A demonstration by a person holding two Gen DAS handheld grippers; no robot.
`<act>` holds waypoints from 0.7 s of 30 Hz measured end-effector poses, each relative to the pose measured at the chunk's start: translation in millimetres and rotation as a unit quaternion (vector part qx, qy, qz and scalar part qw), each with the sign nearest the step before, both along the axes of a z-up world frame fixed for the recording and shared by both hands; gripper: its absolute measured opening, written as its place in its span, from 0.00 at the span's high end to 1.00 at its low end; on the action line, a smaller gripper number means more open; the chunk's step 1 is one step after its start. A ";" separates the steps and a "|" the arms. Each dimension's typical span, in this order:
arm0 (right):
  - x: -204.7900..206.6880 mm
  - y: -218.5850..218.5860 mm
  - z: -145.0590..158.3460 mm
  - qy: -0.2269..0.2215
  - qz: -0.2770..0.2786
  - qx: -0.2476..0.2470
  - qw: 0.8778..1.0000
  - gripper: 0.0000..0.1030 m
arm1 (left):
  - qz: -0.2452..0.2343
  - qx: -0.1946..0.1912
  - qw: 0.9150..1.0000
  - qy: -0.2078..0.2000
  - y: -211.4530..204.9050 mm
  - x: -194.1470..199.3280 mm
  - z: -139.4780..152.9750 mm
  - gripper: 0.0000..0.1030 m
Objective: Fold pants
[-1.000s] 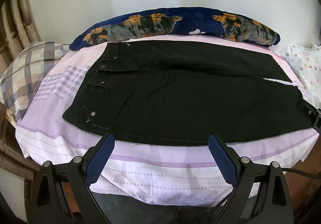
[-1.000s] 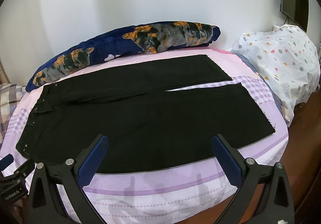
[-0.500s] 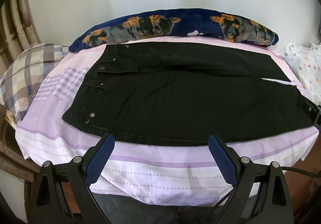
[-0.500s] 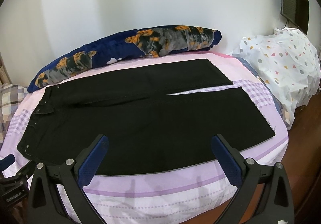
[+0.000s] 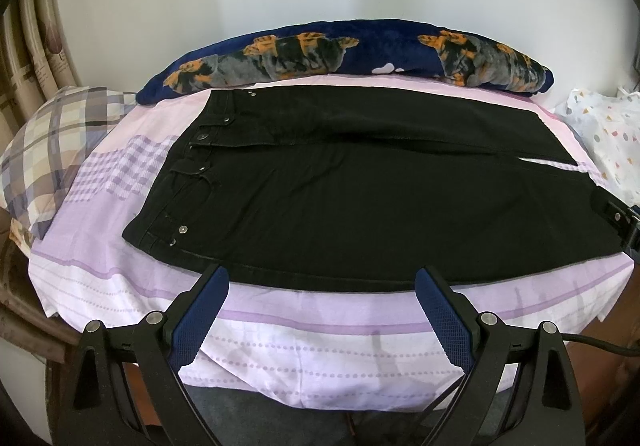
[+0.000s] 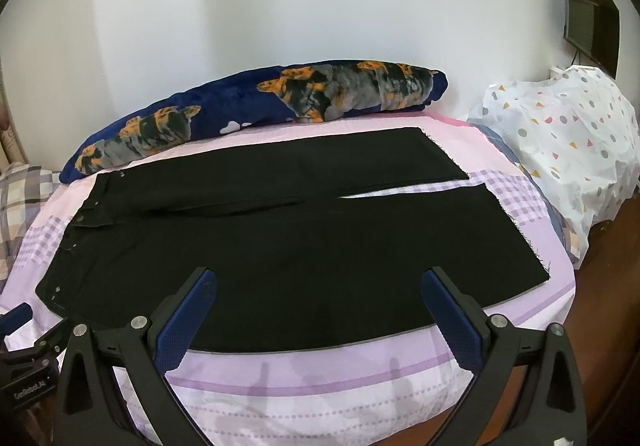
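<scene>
Pants (image 5: 360, 198) flat on bed, beyond both open tools.

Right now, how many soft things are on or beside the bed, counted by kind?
Black pants: 1
Blue bolster with orange print: 1
Plaid pillow: 1
White dotted cover: 1
Lilac bedsheet: 1
Total: 5

Bedsheet (image 5: 120, 270): lilac and white, striped and checked, covering the bed.
Long pillow (image 5: 360, 46): navy with orange-grey dog print, against the wall.
Plaid pillow (image 5: 48, 142): far left.
Spotted white cover (image 6: 560, 150): right.
</scene>
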State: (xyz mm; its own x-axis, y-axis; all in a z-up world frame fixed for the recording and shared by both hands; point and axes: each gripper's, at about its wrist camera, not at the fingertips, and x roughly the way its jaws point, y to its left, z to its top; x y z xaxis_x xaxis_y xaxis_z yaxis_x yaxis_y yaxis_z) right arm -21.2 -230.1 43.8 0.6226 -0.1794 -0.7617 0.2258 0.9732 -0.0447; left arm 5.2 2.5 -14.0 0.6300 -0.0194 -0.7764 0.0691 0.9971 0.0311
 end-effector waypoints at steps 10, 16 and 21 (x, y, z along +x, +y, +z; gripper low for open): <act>-0.3 0.0 1.4 0.000 0.004 0.000 1.000 0.01 | -0.001 0.000 1.000 -0.002 0.5 -0.9 -1.0 0.09; -0.2 0.5 1.2 0.000 0.004 0.000 1.000 0.01 | -0.002 0.000 1.000 -0.002 1.5 -1.9 -1.5 0.09; 0.0 0.9 1.2 0.000 0.004 0.000 1.000 0.01 | -0.001 -0.001 1.000 -0.002 1.5 -1.4 -1.3 0.09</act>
State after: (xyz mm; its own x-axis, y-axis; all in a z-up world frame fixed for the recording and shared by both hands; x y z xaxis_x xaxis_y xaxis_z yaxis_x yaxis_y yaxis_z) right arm -21.2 -229.2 45.0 0.6240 -0.1739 -0.7619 0.2177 0.9750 -0.0442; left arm 3.8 4.0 -15.3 0.6329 -0.0221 -0.7739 0.0718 0.9970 0.0302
